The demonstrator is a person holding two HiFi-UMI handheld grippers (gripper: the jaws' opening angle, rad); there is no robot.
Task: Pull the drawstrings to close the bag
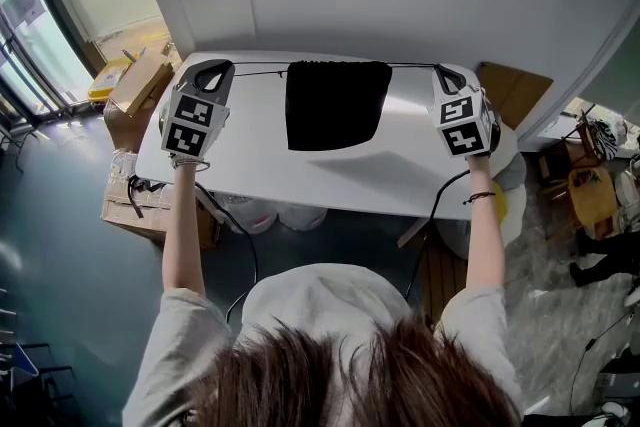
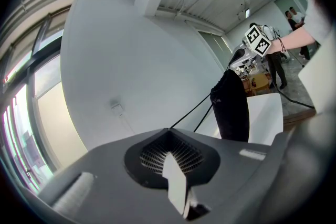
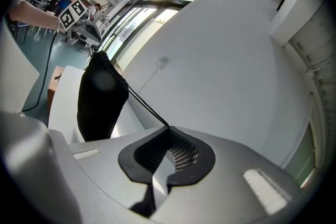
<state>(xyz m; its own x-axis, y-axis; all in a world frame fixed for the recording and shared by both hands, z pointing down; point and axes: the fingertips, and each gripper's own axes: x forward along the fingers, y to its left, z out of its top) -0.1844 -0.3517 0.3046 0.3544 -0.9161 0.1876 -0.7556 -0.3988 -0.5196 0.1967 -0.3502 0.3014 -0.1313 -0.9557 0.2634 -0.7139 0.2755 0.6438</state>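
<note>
A black drawstring bag (image 1: 335, 105) lies flat at the far middle of the white table (image 1: 300, 175), its gathered mouth along the far edge. A thin black drawstring (image 1: 260, 65) runs taut from the mouth out to my left gripper (image 1: 214, 68), which is shut on its end. A second drawstring (image 1: 412, 66) runs to my right gripper (image 1: 441, 70), also shut on it. In the left gripper view two cords (image 2: 191, 113) lead from the closed tips (image 2: 169, 129) to the bag (image 2: 231, 107). In the right gripper view the cord (image 3: 147, 105) runs from the closed tips (image 3: 168, 127) to the bag (image 3: 100, 102).
A white wall stands right behind the table's far edge. Cardboard boxes (image 1: 135, 85) sit on the floor at the left. Buckets (image 1: 270, 213) and a cable (image 1: 245, 245) are under the table. Chairs and clutter (image 1: 590, 185) stand at the right.
</note>
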